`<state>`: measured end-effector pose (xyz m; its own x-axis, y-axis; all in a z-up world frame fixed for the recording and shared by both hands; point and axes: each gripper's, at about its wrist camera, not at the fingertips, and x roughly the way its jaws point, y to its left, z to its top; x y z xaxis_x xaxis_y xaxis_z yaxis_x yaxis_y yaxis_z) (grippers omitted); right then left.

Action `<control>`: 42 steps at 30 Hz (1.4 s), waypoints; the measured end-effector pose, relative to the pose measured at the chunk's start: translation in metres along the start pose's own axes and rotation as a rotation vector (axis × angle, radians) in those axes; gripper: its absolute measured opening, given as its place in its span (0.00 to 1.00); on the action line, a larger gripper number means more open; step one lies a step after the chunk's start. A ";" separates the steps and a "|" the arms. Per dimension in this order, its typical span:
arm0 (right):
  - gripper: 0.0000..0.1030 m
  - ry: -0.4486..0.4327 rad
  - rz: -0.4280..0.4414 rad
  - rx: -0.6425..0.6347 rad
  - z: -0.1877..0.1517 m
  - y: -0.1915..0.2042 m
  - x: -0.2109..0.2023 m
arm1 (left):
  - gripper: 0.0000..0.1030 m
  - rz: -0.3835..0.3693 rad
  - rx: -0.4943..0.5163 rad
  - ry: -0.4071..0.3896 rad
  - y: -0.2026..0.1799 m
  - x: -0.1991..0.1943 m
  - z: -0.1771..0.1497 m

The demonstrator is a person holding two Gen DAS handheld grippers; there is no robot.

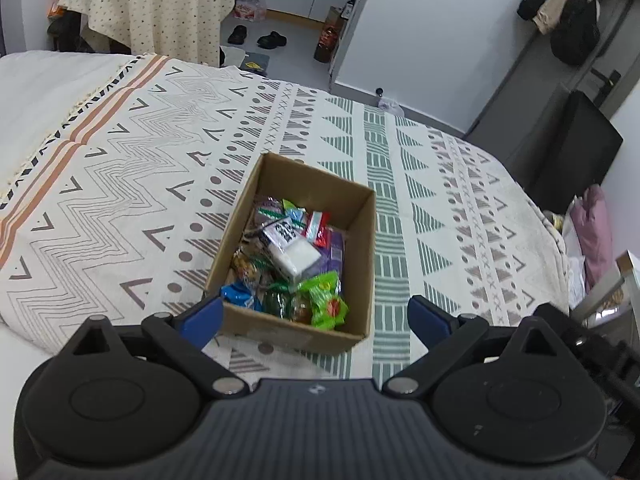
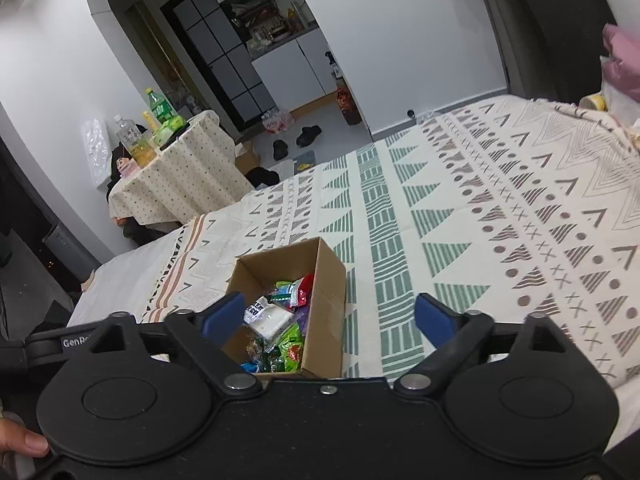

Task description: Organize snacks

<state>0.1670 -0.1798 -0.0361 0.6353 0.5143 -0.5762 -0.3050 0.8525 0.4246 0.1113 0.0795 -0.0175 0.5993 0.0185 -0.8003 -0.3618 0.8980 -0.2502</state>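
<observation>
An open cardboard box [image 1: 360, 248] [image 2: 330, 296] sits on the patterned bedspread [image 1: 120, 184] [image 2: 500, 220]. Inside lie several snack packets: a white pack with black print [image 1: 294, 250] [image 2: 266, 316], green wrappers [image 1: 326, 300] [image 2: 292, 344], a red one [image 1: 318, 228], a blue one [image 1: 238, 296]. My left gripper [image 1: 316, 316] hovers above the box's near edge, open, with nothing between its blue pads [image 1: 202, 316]. My right gripper [image 2: 328, 316] is open too and holds nothing; its left fingertip [image 2: 222, 314] overlaps the box's near left side in the view.
A small table with a dotted cloth [image 1: 156, 4] [image 2: 176, 176] carries bottles [image 2: 160, 110] beyond the bed. Shoes [image 1: 272, 39] [image 2: 308, 135] lie on the floor. A pink bundle [image 1: 594, 232] sits at the bed's right edge. A thumb [image 2: 24, 444] shows at lower left.
</observation>
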 end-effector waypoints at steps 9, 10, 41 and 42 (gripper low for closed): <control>1.00 -0.017 0.002 0.001 -0.004 -0.010 -0.033 | 1.00 0.020 0.068 -0.007 -0.011 -0.026 -0.018; 1.00 -0.017 -0.004 0.000 -0.004 -0.011 -0.037 | 1.00 0.020 0.078 -0.011 -0.013 -0.030 -0.019; 1.00 -0.046 -0.064 -0.160 -0.025 0.013 -0.098 | 1.00 0.013 0.281 -0.167 -0.022 -0.112 -0.050; 1.00 -0.046 -0.063 -0.163 -0.026 0.014 -0.098 | 1.00 0.011 0.276 -0.165 -0.021 -0.112 -0.050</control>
<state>0.0821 -0.2163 0.0079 0.6878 0.4574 -0.5637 -0.3720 0.8889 0.2673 0.0161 0.0364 0.0502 0.7123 0.0798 -0.6973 -0.1754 0.9822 -0.0667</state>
